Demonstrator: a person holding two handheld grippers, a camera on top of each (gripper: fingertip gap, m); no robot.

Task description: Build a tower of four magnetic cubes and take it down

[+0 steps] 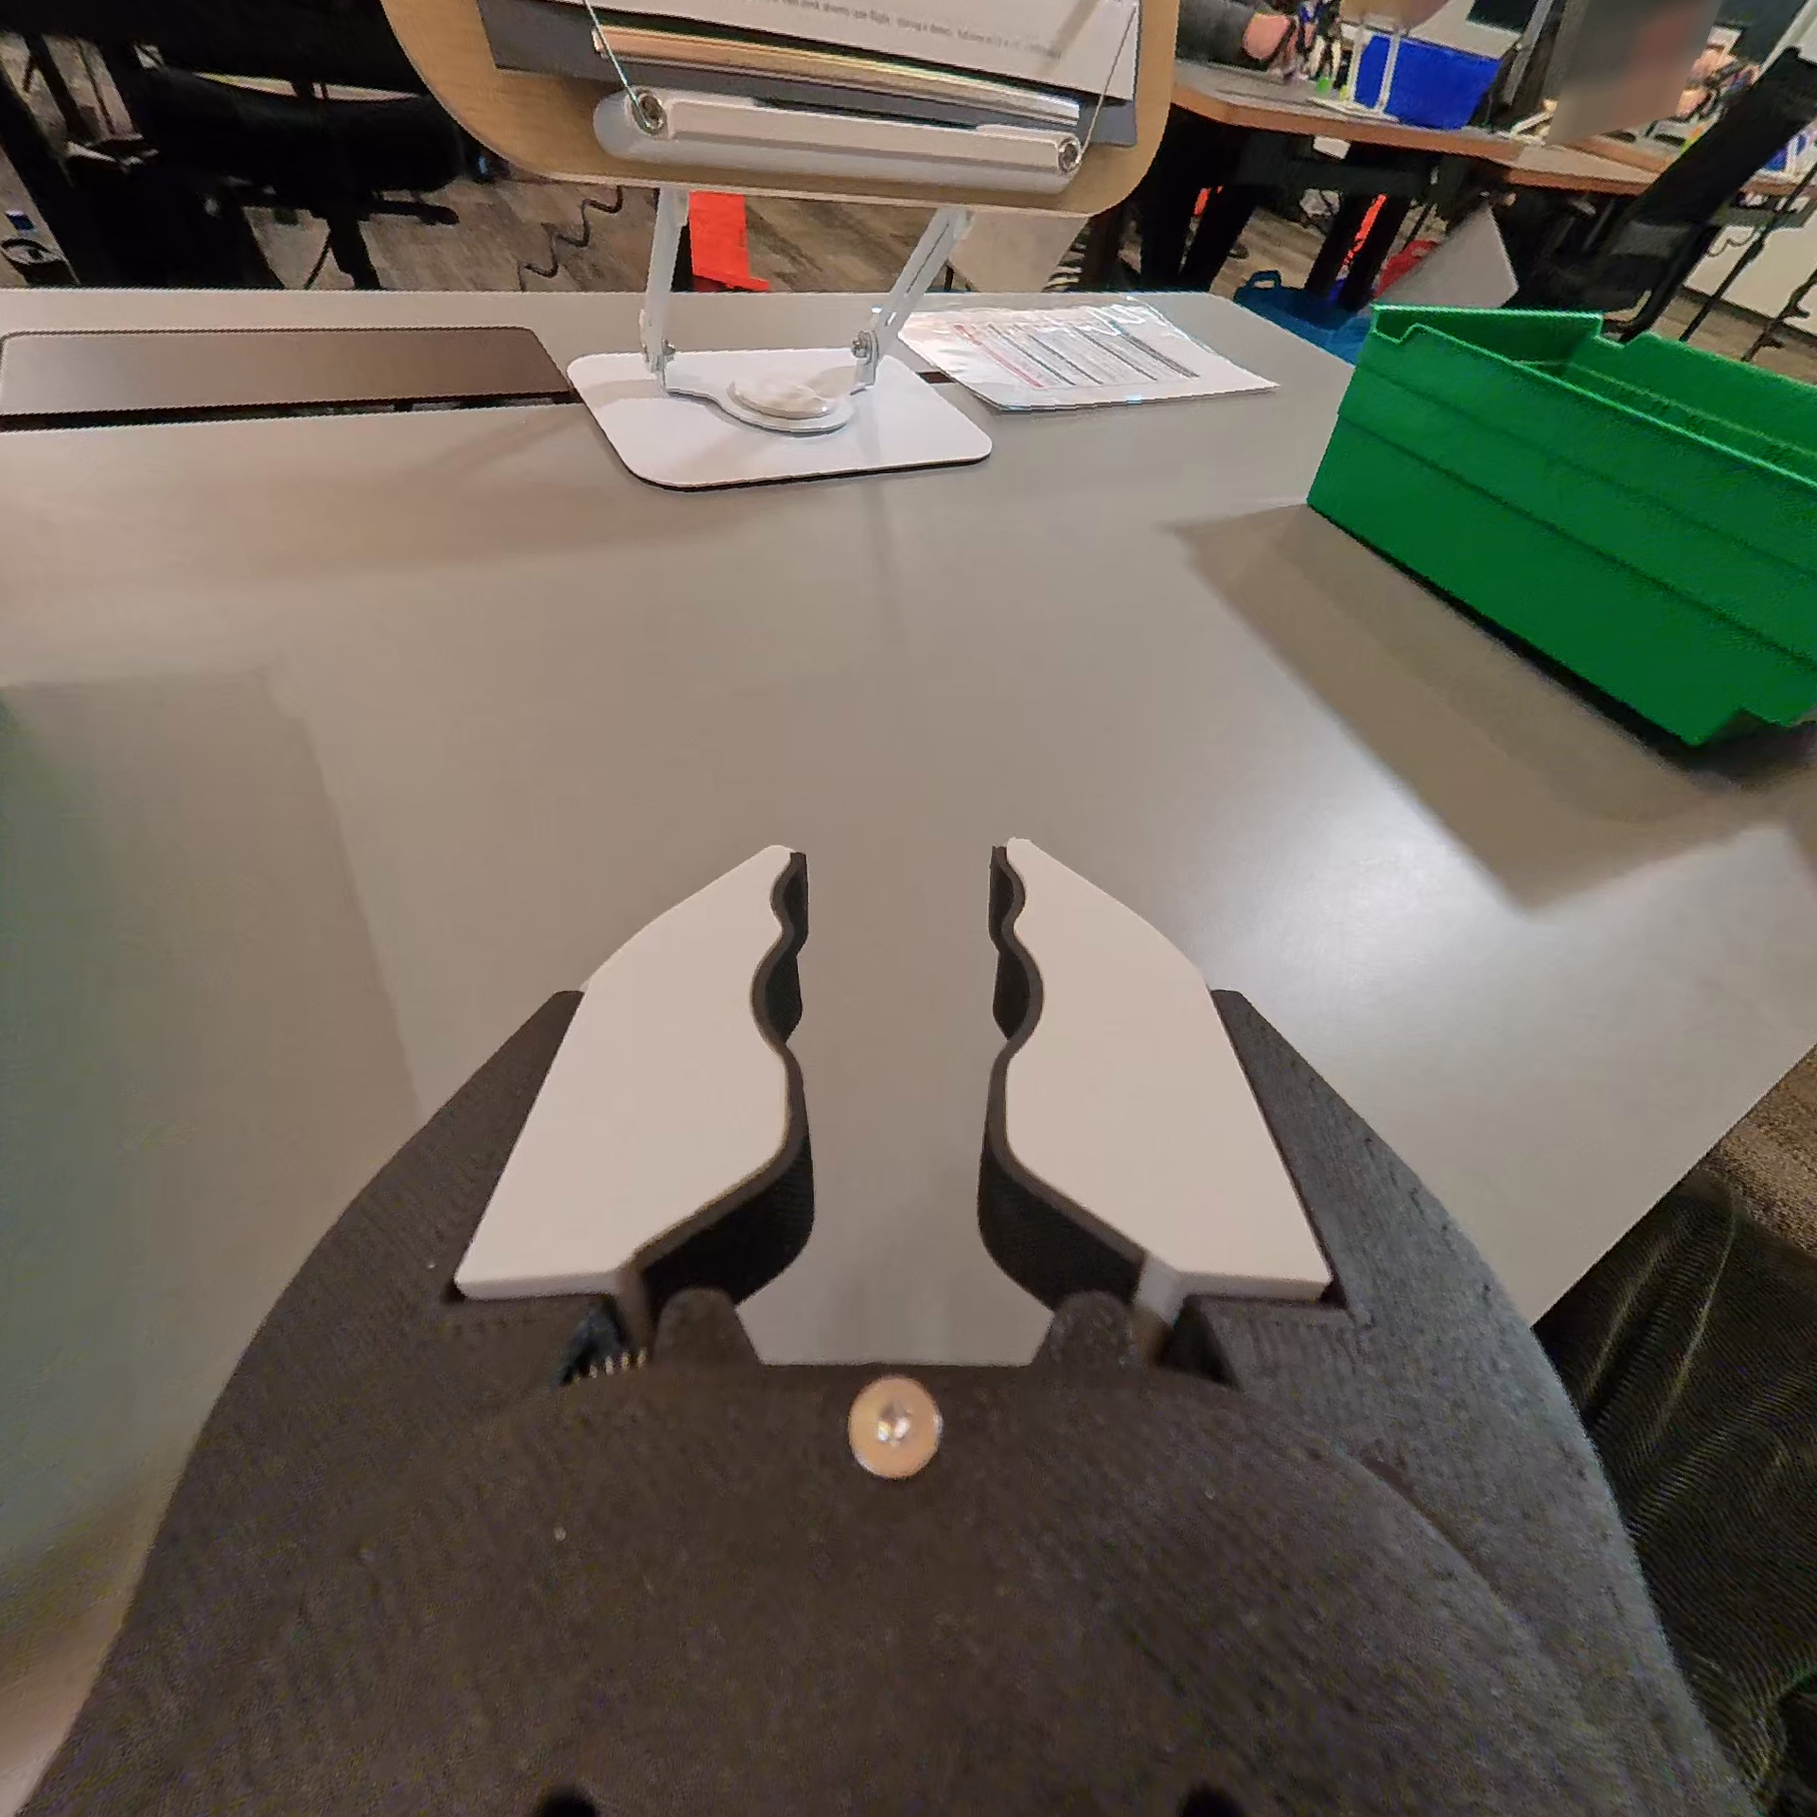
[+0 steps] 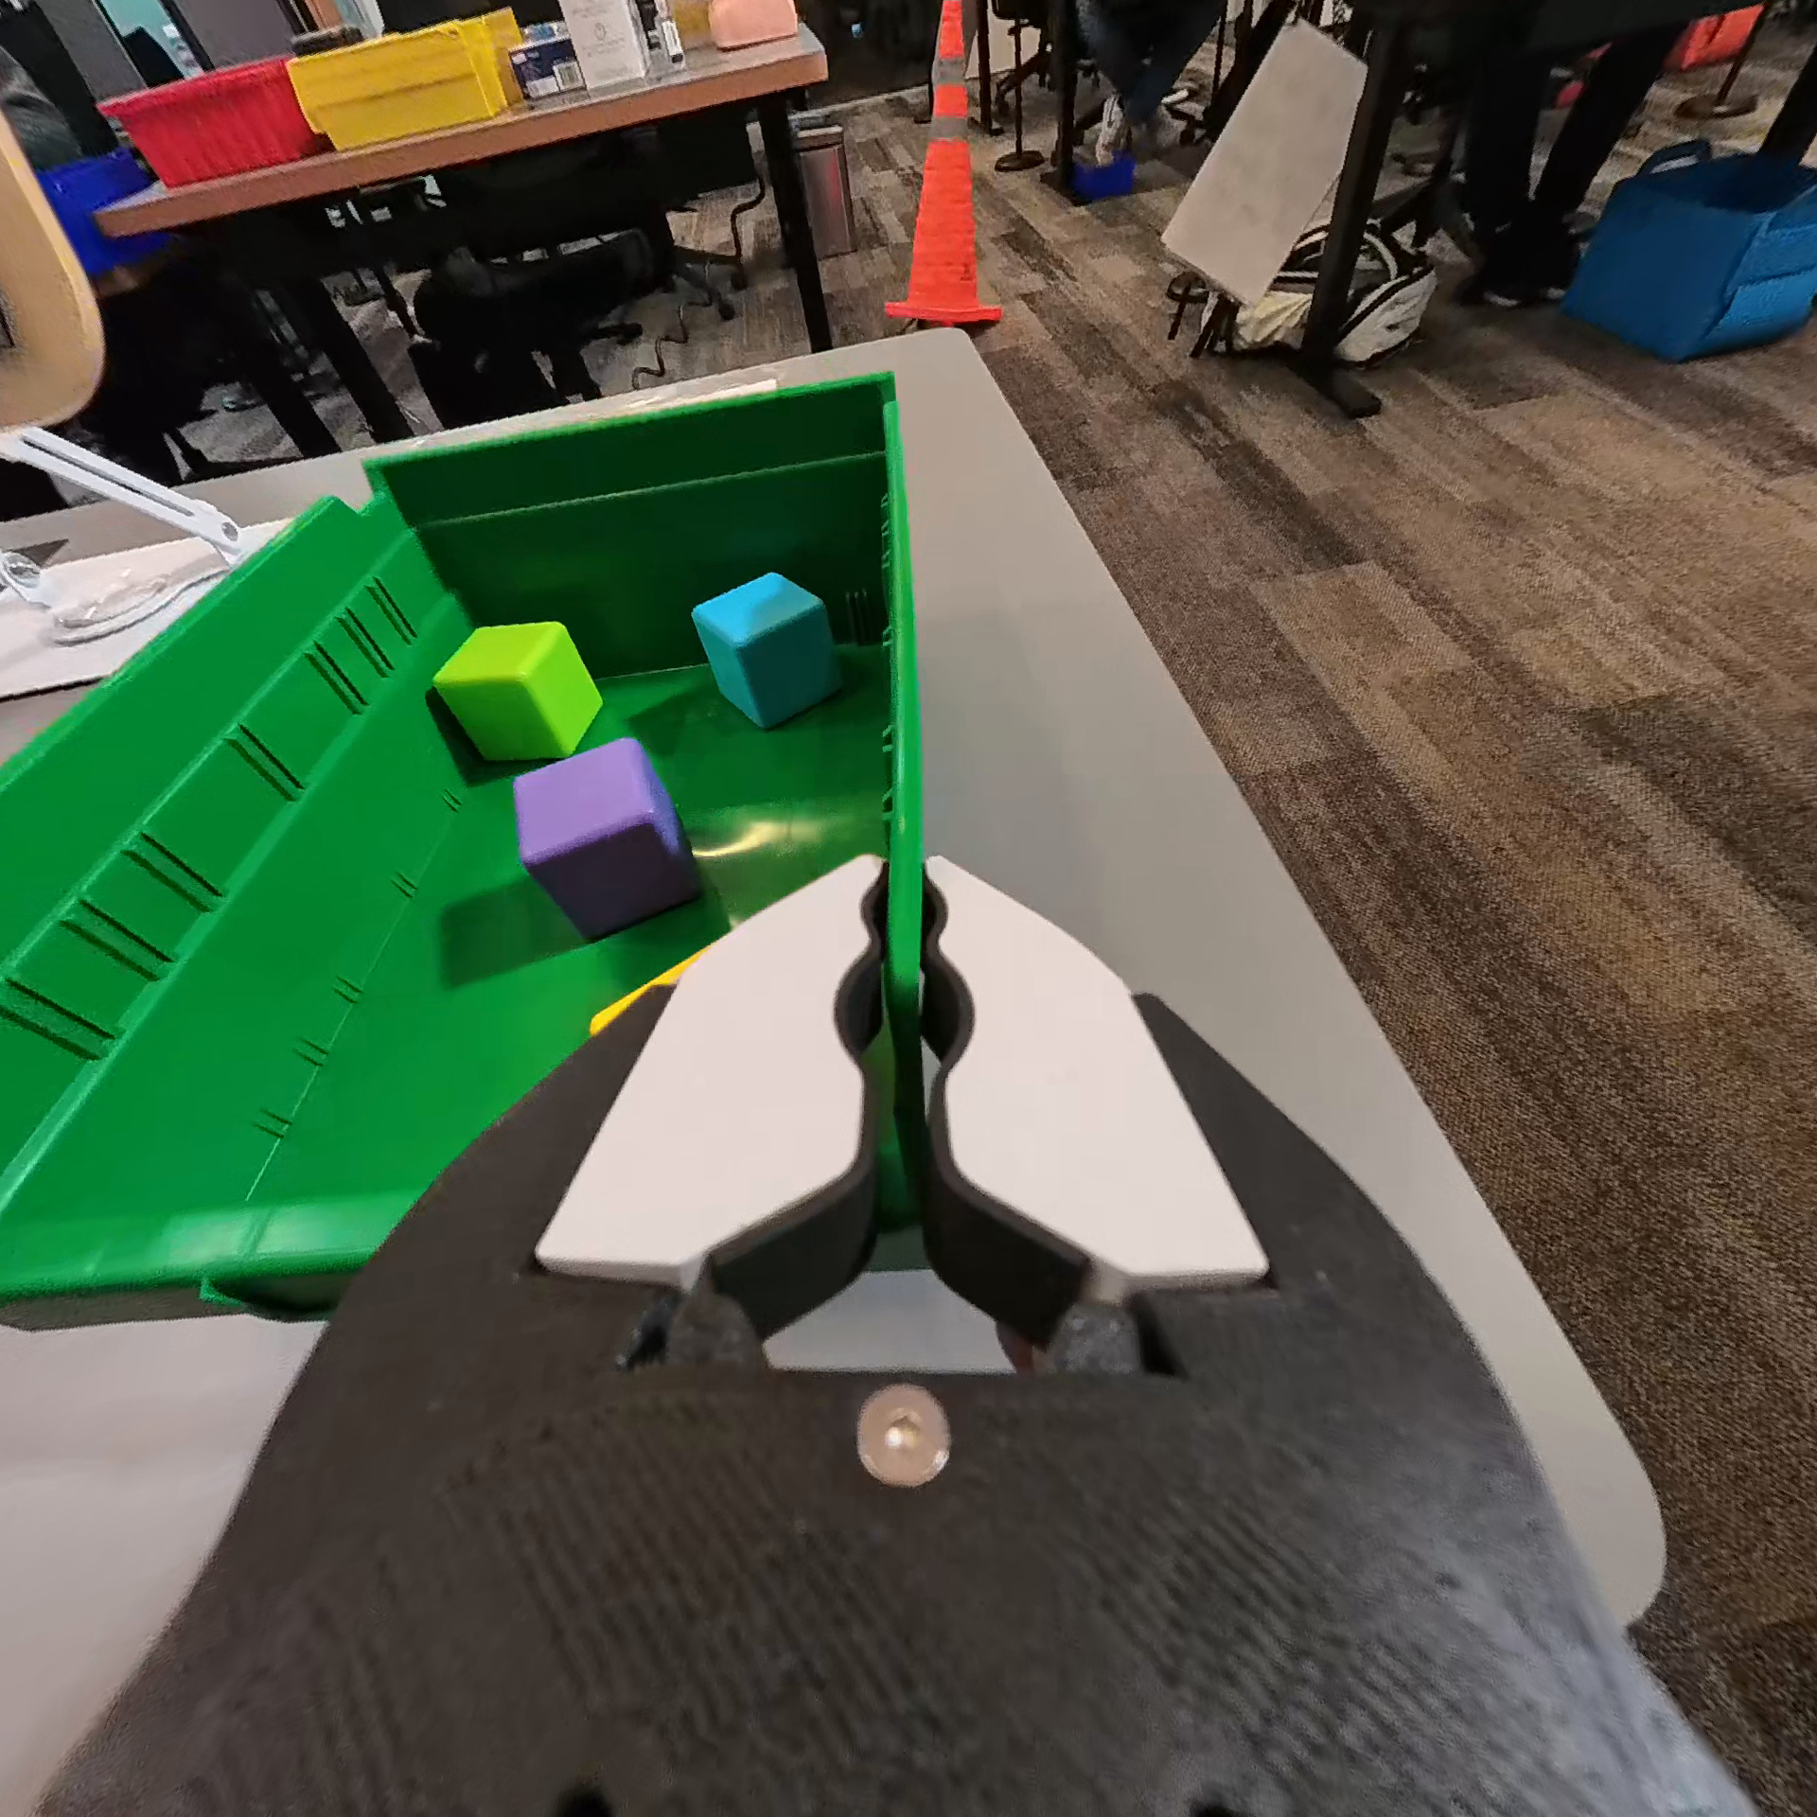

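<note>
Four cubes in green bin (image 2: 246, 885) ahead-left of right gripper (image 2: 900, 875) — clamped on bin's wall | left gripper (image 1: 897, 855) released, empty | purple cube (image 2: 600, 836) nearest — looks rigid, smooth, light; grasp flat opposite faces.

Past my green bin (image 2: 236, 885) on the grey table (image 1: 885, 688) stand a white tilted stand (image 1: 787, 413) and a plastic-sleeved sheet (image 1: 1082, 354), with an orange cone (image 2: 944, 206) beyond.

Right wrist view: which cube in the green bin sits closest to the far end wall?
The blue cube, by the far wall on the bin's right side. The lime cube sits left of it, the purple cube nearer the right gripper.
</note>
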